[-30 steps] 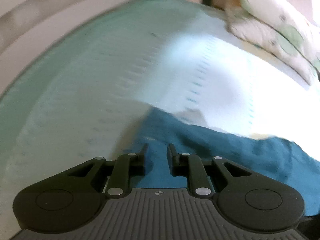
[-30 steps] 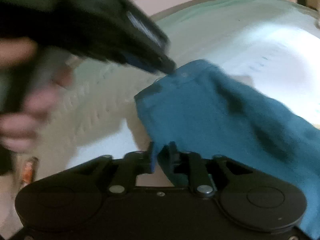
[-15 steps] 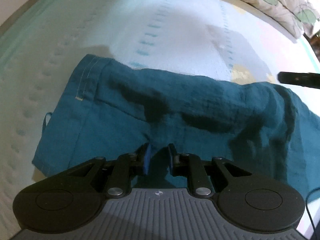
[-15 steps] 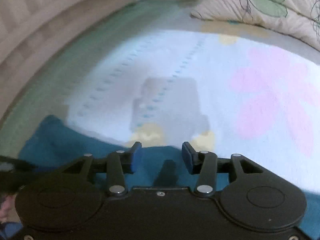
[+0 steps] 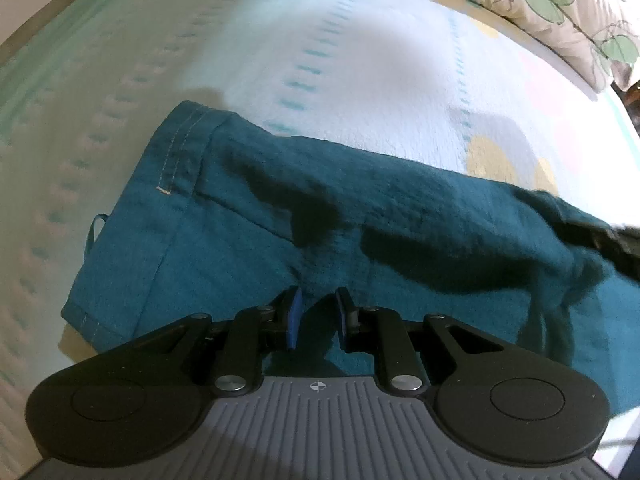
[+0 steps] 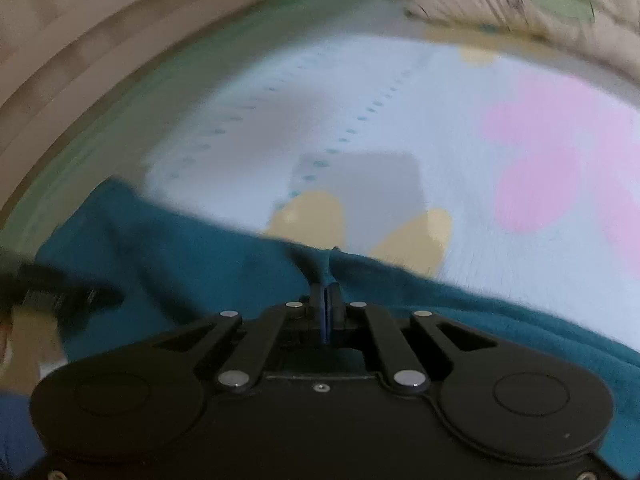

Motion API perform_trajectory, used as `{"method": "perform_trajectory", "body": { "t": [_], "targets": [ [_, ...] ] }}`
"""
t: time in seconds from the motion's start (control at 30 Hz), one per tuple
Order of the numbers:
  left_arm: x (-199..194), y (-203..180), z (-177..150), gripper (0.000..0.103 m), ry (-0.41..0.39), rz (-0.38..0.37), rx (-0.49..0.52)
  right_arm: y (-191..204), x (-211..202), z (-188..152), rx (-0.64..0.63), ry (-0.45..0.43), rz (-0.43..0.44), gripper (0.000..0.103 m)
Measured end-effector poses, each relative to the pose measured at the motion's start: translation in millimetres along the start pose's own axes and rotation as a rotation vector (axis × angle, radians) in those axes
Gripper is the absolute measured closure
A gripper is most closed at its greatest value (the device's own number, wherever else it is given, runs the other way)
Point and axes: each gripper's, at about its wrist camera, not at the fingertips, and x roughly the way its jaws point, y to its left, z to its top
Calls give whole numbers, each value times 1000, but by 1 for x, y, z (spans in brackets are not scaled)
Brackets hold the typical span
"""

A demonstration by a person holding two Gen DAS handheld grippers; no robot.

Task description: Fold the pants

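Teal pants point(image 5: 400, 216) lie across the bed, waistband with pale stitching at the left point(image 5: 176, 148). My left gripper point(image 5: 316, 306) is open just above the cloth near the waistband end, holding nothing. In the right wrist view my right gripper point(image 6: 326, 294) is shut on a pinched fold of the teal pants point(image 6: 192, 264) at their far edge. The right gripper shows blurred at the right edge of the left wrist view point(image 5: 616, 240); the left gripper shows blurred at the left of the right wrist view point(image 6: 60, 296).
The bed sheet point(image 5: 360, 60) is pale with green border, dashed lines, yellow and pink flowers point(image 6: 536, 184). A leaf-print pillow point(image 5: 540, 0) lies at the far right. A beige bed frame point(image 6: 80, 60) runs along the left.
My right gripper has closed on the pants' far edge; it was open half a second ago. My left gripper let go of the waistband earlier and stays open over the cloth.
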Motion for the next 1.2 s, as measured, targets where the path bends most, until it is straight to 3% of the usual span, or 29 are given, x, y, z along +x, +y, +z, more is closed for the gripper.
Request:
{"method": "perform_trajectory", "body": {
  "t": [0.17,0.37,0.57,0.63,0.67,0.73,0.8,1.0,1.2],
  "targets": [
    [-1,-1,-1,84,-1,5,5,3,-11,11,-14,-60,-5,95],
    [-1,-1,-2,84,-5,9,2,-9,16,51,12,-105,-95,96],
    [-1,0,-2,84,-8,11,4,-27,60,61,70,-20,-145,97],
    [-1,-1,-2,84,-10,17,6,-30,64,61,86,-6,-130,89],
    [-2,-3,-2,84,-12,22,10,-32,58,60,114,-23,-122,89],
    [-3,-6,-3,84,-20,37,16,-38,40,58,194,-69,-101,63],
    [-6,-9,-3,84,-26,50,15,-45,15,54,262,-116,-92,55],
    [-36,-43,-8,84,-86,23,25,-72,-63,20,354,-128,-140,56],
    [-44,-123,-20,84,-91,-68,145,-122,-137,-45,459,-97,-300,56]
  ]
}}
